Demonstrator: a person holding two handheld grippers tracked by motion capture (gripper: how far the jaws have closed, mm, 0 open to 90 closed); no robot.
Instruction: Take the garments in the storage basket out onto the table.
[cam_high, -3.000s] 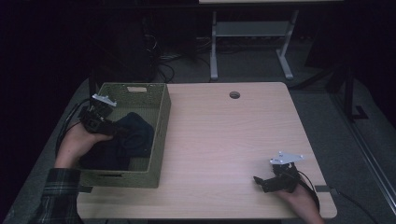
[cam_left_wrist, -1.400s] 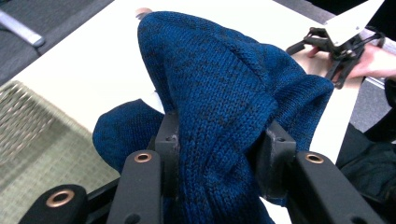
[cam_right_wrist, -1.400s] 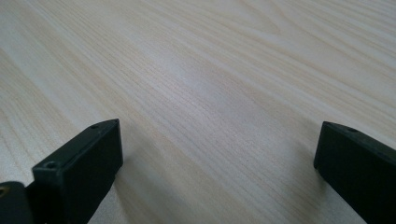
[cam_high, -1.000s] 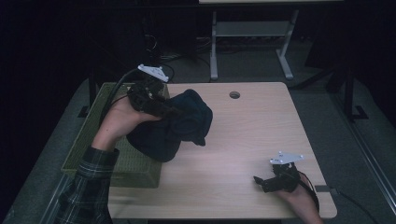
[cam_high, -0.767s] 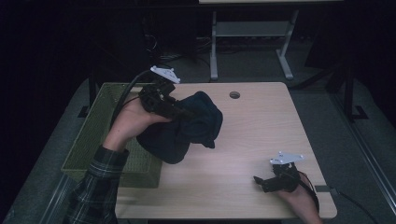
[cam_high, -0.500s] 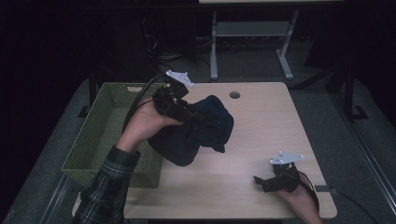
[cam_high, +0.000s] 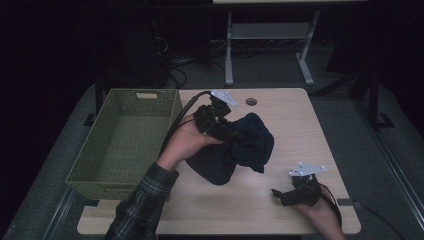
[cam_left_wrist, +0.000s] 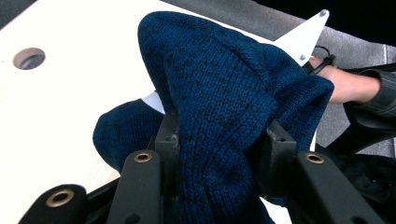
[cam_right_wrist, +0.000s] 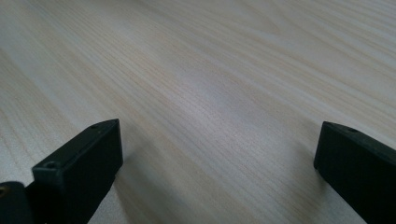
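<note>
Left tool (cam_high: 227, 131) clamped on a dark blue knitted garment (cam_high: 239, 150), jaws squeezing a thick fold of the knit between them. Really clear from the left gripper view: bunched-up wool (cam_left_wrist: 219, 107) wedged between both black jaws, spilling up and over them. Garment mostly lifted off the counter (cam_high: 300, 130), bulk of it hanging below the left tool with the lower end down at the wood near the middle of the counter. Touching or just above the surface there, hard to tell from the high view. Out of the green woven basket (cam_high: 125, 140) entirely, just to the right of its right wall. Basket sitting on the left end of the counter. Left hand (cam_high: 182, 142) wrapped around the tool body, plaid sleeve (cam_high: 145, 200) coming in from the bottom, black cable looping up over the basket corner.

Right tool (cam_high: 280, 196) parked down at the near right corner of the counter, well apart from the garment, jaws spread wide with nothing between them. Bare pale wood (cam_right_wrist: 210, 93) between the two black jaws in the right gripper view. Right hand (cam_high: 320, 212) resting low on the counter edge. Round cable hole (cam_high: 251, 101) at the far edge of the counter, just beyond the left tool.
</note>
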